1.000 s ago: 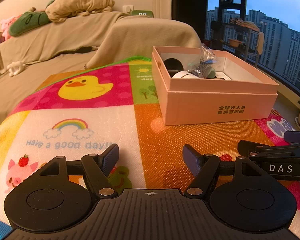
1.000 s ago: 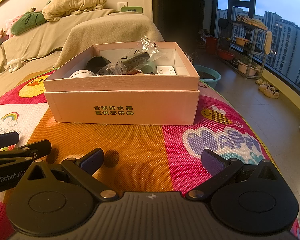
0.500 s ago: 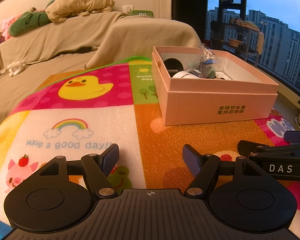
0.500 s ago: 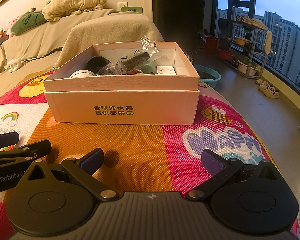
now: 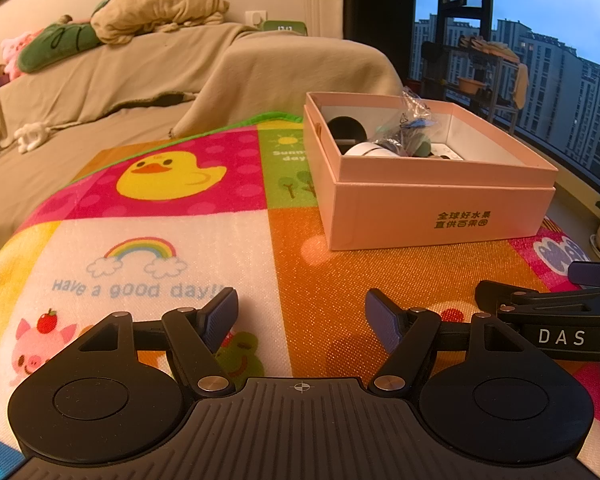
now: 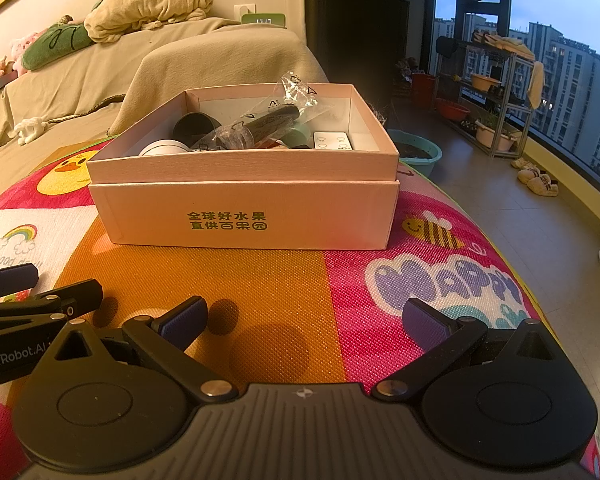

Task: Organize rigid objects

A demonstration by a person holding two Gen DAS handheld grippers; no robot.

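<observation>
Left tongs (image 5: pixel 300 314): one pair, released, nothing between the pads; low over the play mat near its front edge, also seen at the left edge of the right wrist view (image 6: pixel 28 292).
Right tongs (image 6: pixel 304 320): one pair, released wide, nothing held; low over the front edge of the mat, well short of the box; tips visible at right of the left wrist view (image 5: pixel 548 300).
Play mat (image 6: pixel 260 300): one, cartoon print, covering the table; duck, rainbow, bee and "HAPPY" panels readable.
Pink box (image 6: pixel 248 216): one, lidless, green print on its front wall; toward the far right part of the table, resting on the mat.
Box contents: one black round item (image 6: pixel 194 126) at back left; one white round item (image 6: pixel 164 148) at front left; one clear plastic bag (image 6: pixel 268 120) with a dark cylinder inside, lying across the middle, top poking above the rim; one white flat piece (image 6: pixel 332 140) at right; one green item partly hidden, kind not determinable.
Sofa (image 5: pixel 140 76): one, beige cover, beyond the far edge of the table.
</observation>
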